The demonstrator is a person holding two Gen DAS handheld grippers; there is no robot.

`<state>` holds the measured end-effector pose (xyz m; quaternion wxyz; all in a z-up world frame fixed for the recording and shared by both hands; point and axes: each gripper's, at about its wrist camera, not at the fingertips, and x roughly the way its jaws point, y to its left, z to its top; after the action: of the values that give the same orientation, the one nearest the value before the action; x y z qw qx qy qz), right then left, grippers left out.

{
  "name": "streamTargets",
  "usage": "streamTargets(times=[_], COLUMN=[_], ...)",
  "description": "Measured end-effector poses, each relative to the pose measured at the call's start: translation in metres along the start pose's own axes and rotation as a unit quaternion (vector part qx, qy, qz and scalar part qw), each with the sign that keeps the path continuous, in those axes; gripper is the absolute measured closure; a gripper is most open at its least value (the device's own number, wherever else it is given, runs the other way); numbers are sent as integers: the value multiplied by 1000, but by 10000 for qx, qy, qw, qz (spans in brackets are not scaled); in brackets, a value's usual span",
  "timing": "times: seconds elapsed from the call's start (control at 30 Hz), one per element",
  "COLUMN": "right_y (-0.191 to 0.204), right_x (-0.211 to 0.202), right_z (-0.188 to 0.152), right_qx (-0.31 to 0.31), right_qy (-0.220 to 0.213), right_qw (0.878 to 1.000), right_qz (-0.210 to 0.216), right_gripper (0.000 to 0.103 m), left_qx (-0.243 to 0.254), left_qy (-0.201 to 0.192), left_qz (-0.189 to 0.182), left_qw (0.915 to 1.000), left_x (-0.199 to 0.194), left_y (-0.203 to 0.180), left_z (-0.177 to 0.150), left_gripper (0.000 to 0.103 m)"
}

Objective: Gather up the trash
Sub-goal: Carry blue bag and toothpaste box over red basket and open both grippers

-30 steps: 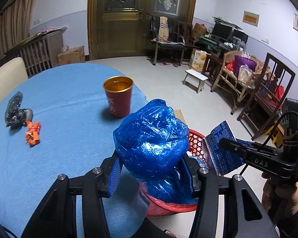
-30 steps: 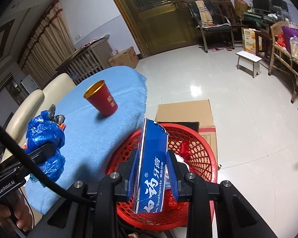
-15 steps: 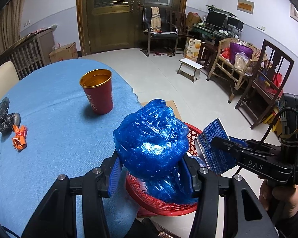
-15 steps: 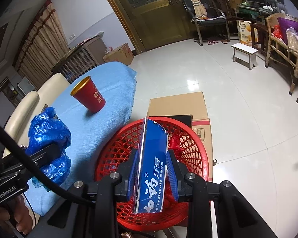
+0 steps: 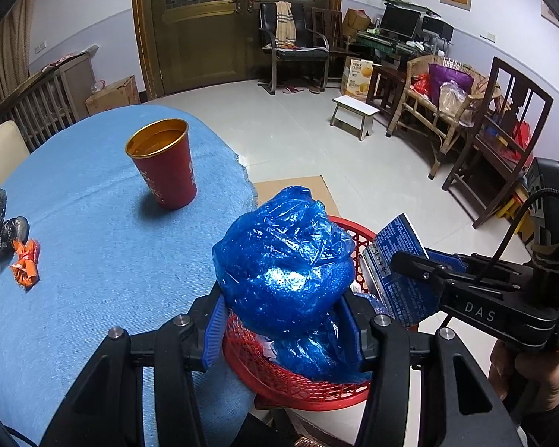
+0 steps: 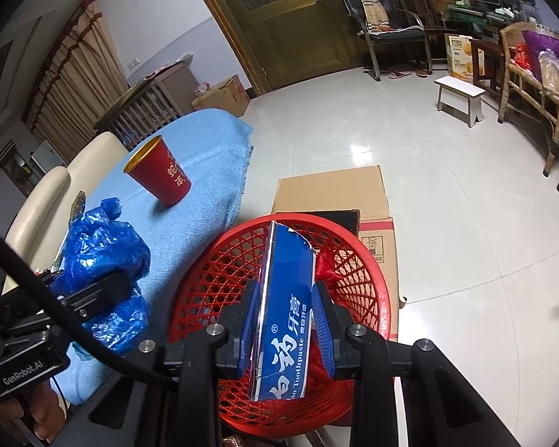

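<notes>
At the bottom centre of the left wrist view, the left hand-held gripper [image 5: 285,329] is clamping a crumpled blue plastic bag [image 5: 283,260] between its blue pads, the bag bulging up above the fingers and hanging over the near rim of the red mesh basket [image 5: 298,383] below it. At the bottom centre of the right wrist view, the right hand-held gripper [image 6: 285,329] is pinching a blue toothpaste box [image 6: 285,309] on its two long sides, the box standing on edge and pointing forward over the middle of the basket [image 6: 220,260]. In that view the bag is sitting at the left, over the edge of the blue tabletop [image 6: 205,160]. A flat cardboard box [image 6: 331,193] is lying on the floor just behind the basket. On the tabletop, towards the upper left of the left wrist view, a red paper cup [image 5: 164,164] is standing upright, and at the far left edge an orange wrapper [image 5: 26,262] is lying just beside a dark crumpled wrapper [image 5: 2,225], both well apart from the grippers.
</notes>
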<state>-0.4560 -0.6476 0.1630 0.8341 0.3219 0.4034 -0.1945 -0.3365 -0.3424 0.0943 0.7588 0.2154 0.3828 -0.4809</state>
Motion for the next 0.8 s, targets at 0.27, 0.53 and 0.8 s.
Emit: streamTargets(times=[0.27, 0.53, 0.8], right_y=[-4, -9, -8], right_x=[-1, 0, 3], right_z=[0, -1, -2], right_qx=[37, 39, 15], right_qy=[-5, 38, 107], right_qw=[10000, 10000, 9999], right_qz=[-29, -55, -86], right_gripper=[72, 72, 72], left_qx=[54, 65, 98], left_qy=[57, 212, 260], left_qz=[46, 138, 150], left_qw=[10000, 9997, 9995], left_x=[10, 25, 32], left_y=[-5, -8, -13], left_z=[2, 3, 5], left_gripper=[49, 49, 49])
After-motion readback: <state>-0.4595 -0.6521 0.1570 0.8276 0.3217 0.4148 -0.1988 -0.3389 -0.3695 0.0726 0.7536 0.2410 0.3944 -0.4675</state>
